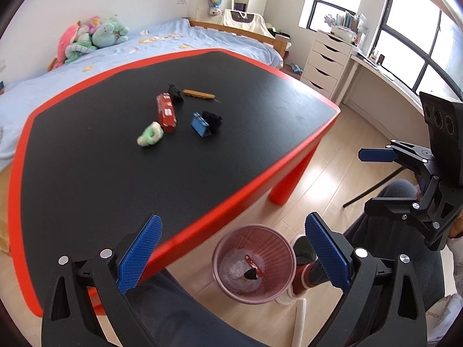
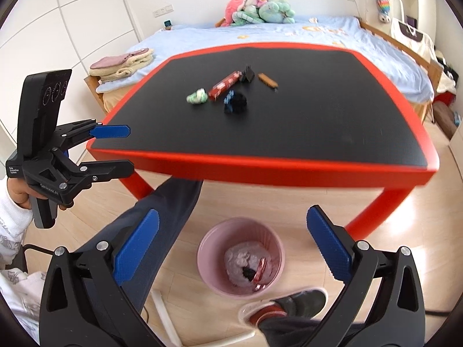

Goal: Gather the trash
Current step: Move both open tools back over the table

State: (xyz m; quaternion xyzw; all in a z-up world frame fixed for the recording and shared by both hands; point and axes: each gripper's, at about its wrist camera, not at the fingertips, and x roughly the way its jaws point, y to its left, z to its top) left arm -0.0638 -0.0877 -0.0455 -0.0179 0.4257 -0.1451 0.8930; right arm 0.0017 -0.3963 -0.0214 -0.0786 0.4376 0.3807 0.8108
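A pink waste bin (image 1: pixel 254 263) stands on the floor by the table; it also shows in the right wrist view (image 2: pixel 240 256), holding crumpled plastic, a red wrapper and a black scrap. On the black table top (image 1: pixel 115 173) lie a red wrapper (image 1: pixel 166 112), a green-white wad (image 1: pixel 150 135), a blue clip (image 1: pixel 199 125), a black crumpled scrap (image 1: pixel 212 120), a black clip (image 1: pixel 175 93) and a brown bar (image 1: pixel 198 94). My left gripper (image 1: pixel 231 260) is open and empty above the table's near edge and the bin. My right gripper (image 2: pixel 234 248) is open and empty above the bin.
The table has a red rim (image 2: pixel 260 164) and red legs (image 1: pixel 286 185). A person's legs and shoe (image 2: pixel 289 303) are beside the bin. A bed (image 1: pixel 130 49) with plush toys stands behind the table, white drawers (image 1: pixel 324 60) at the right.
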